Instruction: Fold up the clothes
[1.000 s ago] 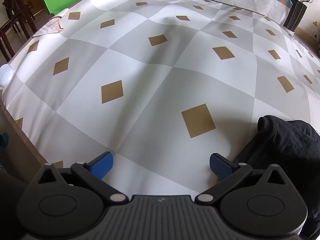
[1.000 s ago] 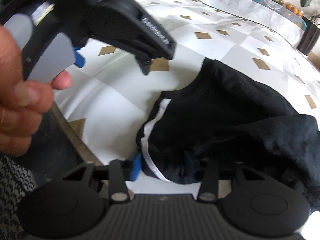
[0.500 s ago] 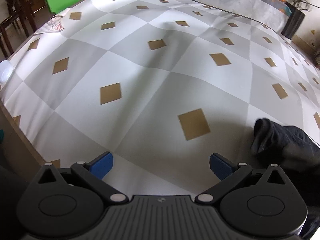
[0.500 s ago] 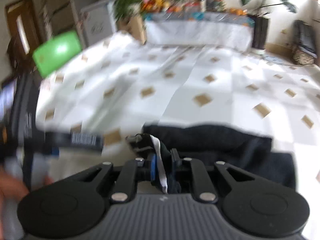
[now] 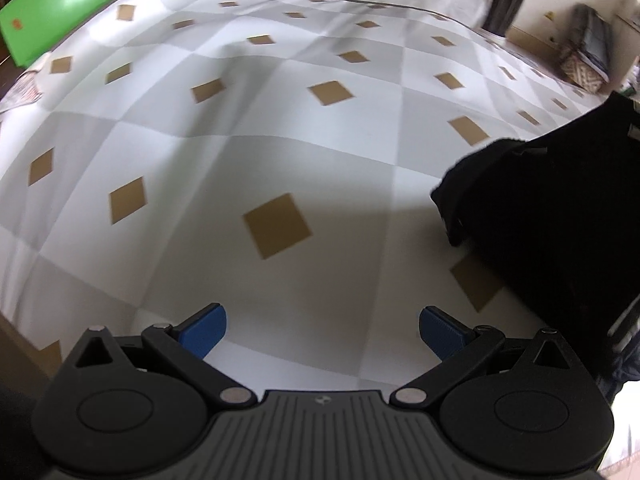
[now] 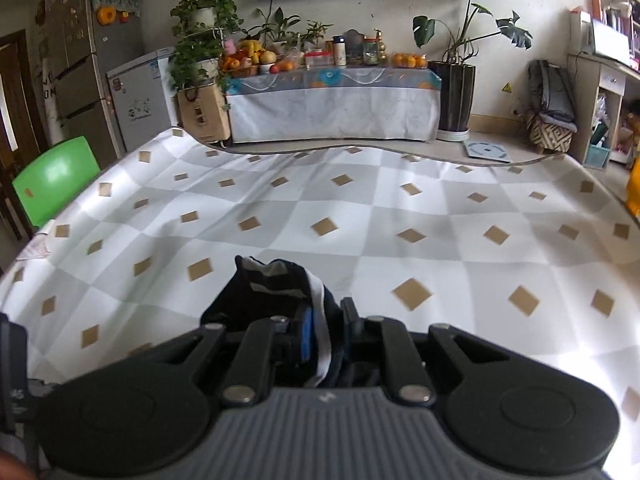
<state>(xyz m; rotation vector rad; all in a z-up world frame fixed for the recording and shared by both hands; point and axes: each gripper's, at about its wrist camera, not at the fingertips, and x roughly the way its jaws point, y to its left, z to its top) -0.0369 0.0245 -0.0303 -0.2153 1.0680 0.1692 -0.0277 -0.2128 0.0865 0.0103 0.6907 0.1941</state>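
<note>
Two tools, one dark garment [image 6: 276,288], one checked tablecloth [image 6: 360,216] and one green chair [image 6: 56,178].

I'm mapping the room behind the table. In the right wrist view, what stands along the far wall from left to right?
Fridge → hanging plant → cloth-covered side table → tall potted plant in a dark pot → woven basket.

A grey-and-white checked tablecloth [image 6: 360,216] with tan diamonds covers the table

Left tongs [image 5: 322,330]: black linkage arms, blue pads, silver rivets, ribbed grey housing (small logo, possibly embossed).
</note>
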